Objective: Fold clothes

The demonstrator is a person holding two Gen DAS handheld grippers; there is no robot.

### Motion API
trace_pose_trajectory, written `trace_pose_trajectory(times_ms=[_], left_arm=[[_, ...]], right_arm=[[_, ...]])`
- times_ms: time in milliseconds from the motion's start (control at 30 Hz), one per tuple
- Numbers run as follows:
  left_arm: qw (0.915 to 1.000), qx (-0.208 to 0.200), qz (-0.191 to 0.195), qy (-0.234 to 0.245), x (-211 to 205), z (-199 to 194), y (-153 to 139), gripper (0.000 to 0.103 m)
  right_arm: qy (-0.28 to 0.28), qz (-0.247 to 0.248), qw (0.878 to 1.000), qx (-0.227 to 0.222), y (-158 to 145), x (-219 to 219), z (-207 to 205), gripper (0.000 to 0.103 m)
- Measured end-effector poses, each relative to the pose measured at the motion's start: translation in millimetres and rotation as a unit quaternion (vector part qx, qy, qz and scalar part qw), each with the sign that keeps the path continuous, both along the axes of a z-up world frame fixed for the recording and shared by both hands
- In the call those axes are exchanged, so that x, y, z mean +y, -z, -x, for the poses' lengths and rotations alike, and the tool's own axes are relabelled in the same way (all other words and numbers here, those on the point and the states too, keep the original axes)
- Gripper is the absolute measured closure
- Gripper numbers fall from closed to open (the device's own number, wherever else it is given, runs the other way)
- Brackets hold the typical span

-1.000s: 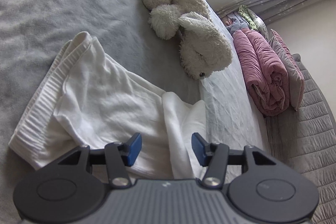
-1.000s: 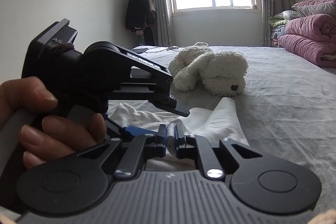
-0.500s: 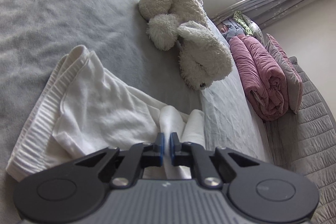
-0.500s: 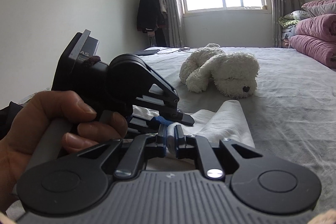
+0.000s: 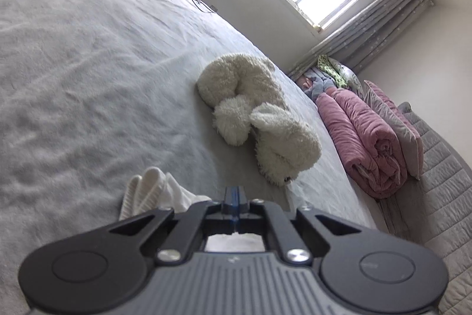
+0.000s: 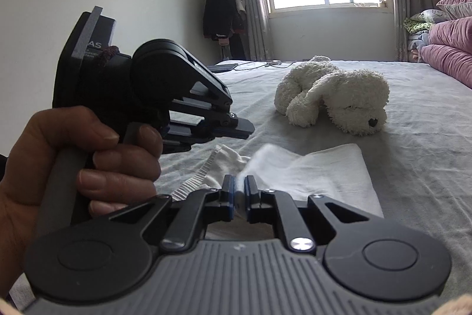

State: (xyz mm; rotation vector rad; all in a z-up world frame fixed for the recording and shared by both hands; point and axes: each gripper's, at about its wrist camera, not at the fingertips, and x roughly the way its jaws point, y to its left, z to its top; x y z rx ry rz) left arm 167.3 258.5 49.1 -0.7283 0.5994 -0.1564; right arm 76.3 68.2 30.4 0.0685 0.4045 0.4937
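The right gripper (image 6: 239, 194) has its two blue fingers pinched on a fold of the white cloth (image 6: 321, 176), low in the middle of the right wrist view. The left gripper (image 5: 235, 198) has its fingers pressed together too; white cloth (image 5: 156, 191) shows just behind and left of them, so it seems to pinch the cloth. The cloth lies on the grey bed (image 6: 427, 120). At the left, a hand (image 6: 73, 164) holds the left gripper. Farther back lies a fluffy white toy dog (image 6: 333, 96).
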Motion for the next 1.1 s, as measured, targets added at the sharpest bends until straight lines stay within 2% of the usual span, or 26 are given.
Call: trace_pose_trajectory(times_ms=[67, 133, 233, 300, 367, 400, 467, 600, 800, 900, 933, 967, 1100], left_arm=[[0.9999, 0.003, 0.014, -0.006, 8, 1, 3, 0.103], [0.9995, 0.03, 0.008, -0.005, 8, -4, 8, 0.103], [0.9978, 0.055, 0.032, 0.017, 8, -9, 16, 0.101], [0.9976, 0.06, 0.02, 0.027, 4, -10, 13, 0.097], [0.9968, 0.072, 0.002, 0.035, 0, -11, 9, 0.08], [0.9959, 0.082, -0.005, 0.036, -1, -11, 9, 0.075], [0.9939, 0.101, -0.018, 0.039, -3, -12, 10, 0.071], [0.9929, 0.109, 0.006, 0.047, -5, -14, 15, 0.064], [0.9928, 0.11, 0.007, 0.048, -17, -16, 20, 0.067], [0.992, 0.119, 0.001, 0.042, -20, -20, 28, 0.082], [0.9918, 0.122, -0.002, 0.04, -21, -21, 31, 0.091], [0.9929, 0.112, -0.008, 0.038, -20, -19, 28, 0.096], [0.9962, 0.075, -0.032, 0.033, -17, -15, 19, 0.098]], right_arm=[[0.001, -0.002, 1.0, 0.005, 2, 3, 0, 0.093], [0.003, -0.002, 1.0, 0.01, 5, 5, 0, 0.093], [0.007, -0.001, 1.0, 0.018, 8, 7, 0, 0.093], [0.013, -0.007, 1.0, 0.02, 7, 3, 0, 0.093], [0.018, -0.018, 0.999, 0.021, 4, -2, -1, 0.093], [0.019, -0.023, 0.999, 0.021, 2, -4, -2, 0.093], [0.019, -0.029, 0.999, 0.019, -3, -6, -3, 0.093], [0.014, -0.032, 0.999, 0.011, -10, -5, -2, 0.093], [0.012, -0.034, 0.999, 0.011, -10, -5, -2, 0.093], [0.01, -0.035, 0.999, 0.011, -9, -4, -3, 0.093], [0.01, -0.033, 0.999, 0.01, -8, -3, -3, 0.093], [0.009, -0.032, 0.999, 0.01, -7, -3, -3, 0.093], [0.007, -0.032, 0.999, 0.013, -5, 1, -3, 0.093]])
